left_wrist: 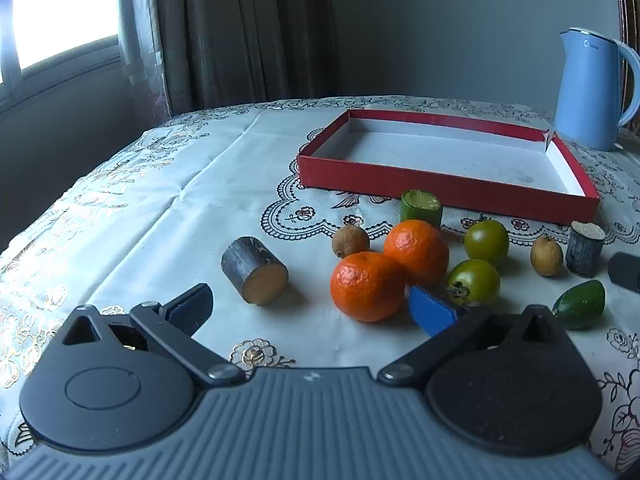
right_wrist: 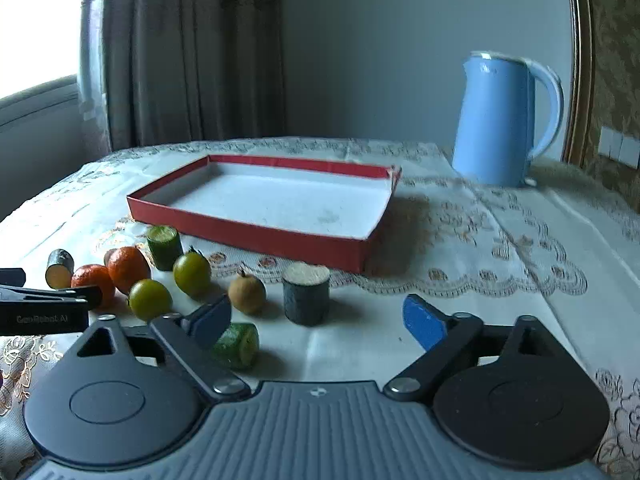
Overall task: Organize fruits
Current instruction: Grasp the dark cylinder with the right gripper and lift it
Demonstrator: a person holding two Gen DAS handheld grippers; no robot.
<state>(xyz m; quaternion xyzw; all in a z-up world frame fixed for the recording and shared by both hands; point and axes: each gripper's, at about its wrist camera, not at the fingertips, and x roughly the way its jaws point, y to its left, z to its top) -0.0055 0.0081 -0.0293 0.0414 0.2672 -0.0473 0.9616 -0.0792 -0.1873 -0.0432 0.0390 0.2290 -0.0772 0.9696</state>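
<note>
A: Are the grippers holding anything?
B: No. The left gripper (left_wrist: 312, 308) is spread wide and grasps nothing; 2 oranges (left_wrist: 367, 286) lie just ahead, between its fingers.
A: And the right gripper (right_wrist: 318, 320)?
B: Released too. A cut green piece (right_wrist: 236, 344) lies just beside its left finger; the red tray (right_wrist: 248, 236) sits farther ahead on the bench (right_wrist: 460, 240).

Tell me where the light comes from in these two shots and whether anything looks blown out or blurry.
Left wrist view: daylight from the window at upper left, blown out white; fruit shadows are soft. Right wrist view: the same window overexposed, and the blue kettle looks slightly smeared. Both views bend the table edge, a fisheye effect.
</note>
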